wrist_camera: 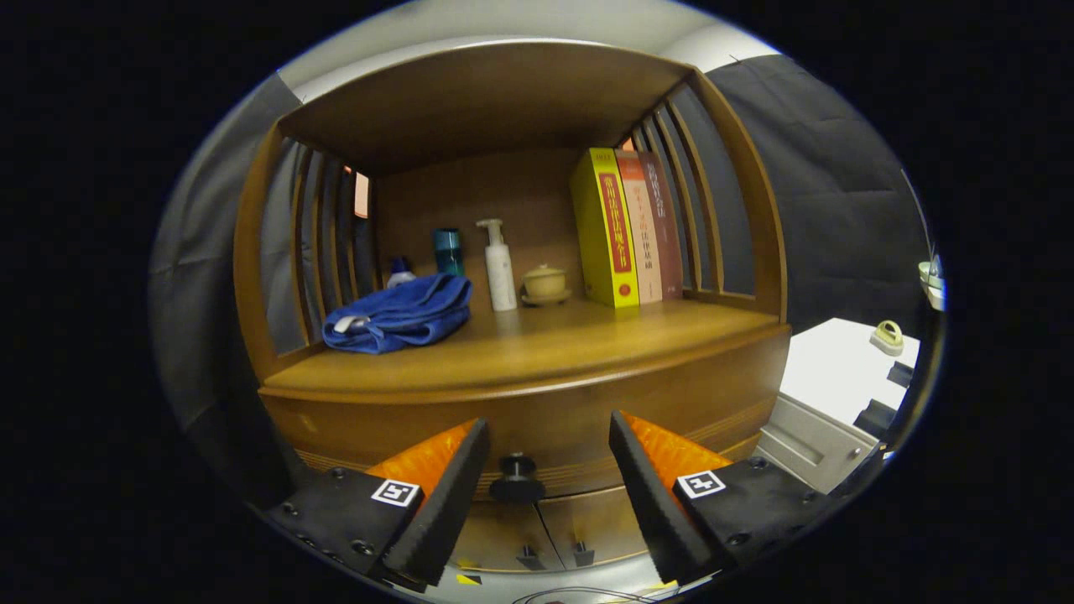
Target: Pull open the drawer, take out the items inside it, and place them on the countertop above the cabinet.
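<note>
The gripper [550,470] is spread wide, its fingers holding nothing. Between them, just ahead, sits the dark round knob [517,476] of the closed drawer [554,419]. Above it, the wooden countertop [537,348] carries a folded blue towel [401,315] on the left, a white pump bottle [500,267], a small lidded cup [544,283], and upright books [629,228] on the right, their spines bearing Chinese lettering too small to make out.
</note>
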`<move>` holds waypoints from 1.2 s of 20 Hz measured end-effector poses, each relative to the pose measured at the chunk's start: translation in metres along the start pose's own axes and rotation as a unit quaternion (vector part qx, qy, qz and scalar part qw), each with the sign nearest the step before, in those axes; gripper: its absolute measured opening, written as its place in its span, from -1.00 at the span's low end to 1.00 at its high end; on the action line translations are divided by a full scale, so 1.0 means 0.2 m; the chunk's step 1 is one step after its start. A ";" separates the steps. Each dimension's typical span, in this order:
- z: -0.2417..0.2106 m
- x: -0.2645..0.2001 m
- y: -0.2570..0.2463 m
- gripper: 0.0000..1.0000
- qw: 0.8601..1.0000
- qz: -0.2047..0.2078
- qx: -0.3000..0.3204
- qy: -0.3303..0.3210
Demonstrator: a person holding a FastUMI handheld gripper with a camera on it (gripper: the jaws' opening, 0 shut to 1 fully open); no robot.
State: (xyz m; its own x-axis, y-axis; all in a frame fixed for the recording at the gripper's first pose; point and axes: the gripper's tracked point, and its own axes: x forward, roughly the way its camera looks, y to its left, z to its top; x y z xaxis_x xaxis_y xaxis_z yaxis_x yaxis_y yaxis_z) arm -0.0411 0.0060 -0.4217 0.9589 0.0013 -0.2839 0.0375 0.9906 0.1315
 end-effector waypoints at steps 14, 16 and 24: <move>-0.32 0.10 0.08 0.13 0.996 -0.002 -0.024 0.089; -0.32 0.10 0.07 0.14 0.996 -0.003 -0.024 0.086; -0.31 0.00 0.07 -0.17 0.997 0.004 -0.035 0.067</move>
State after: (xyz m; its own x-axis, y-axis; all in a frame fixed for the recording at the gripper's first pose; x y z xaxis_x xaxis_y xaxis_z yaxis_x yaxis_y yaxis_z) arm -0.0590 0.0276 -0.4793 0.9129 0.0228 -0.4076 0.0062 0.9975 0.0698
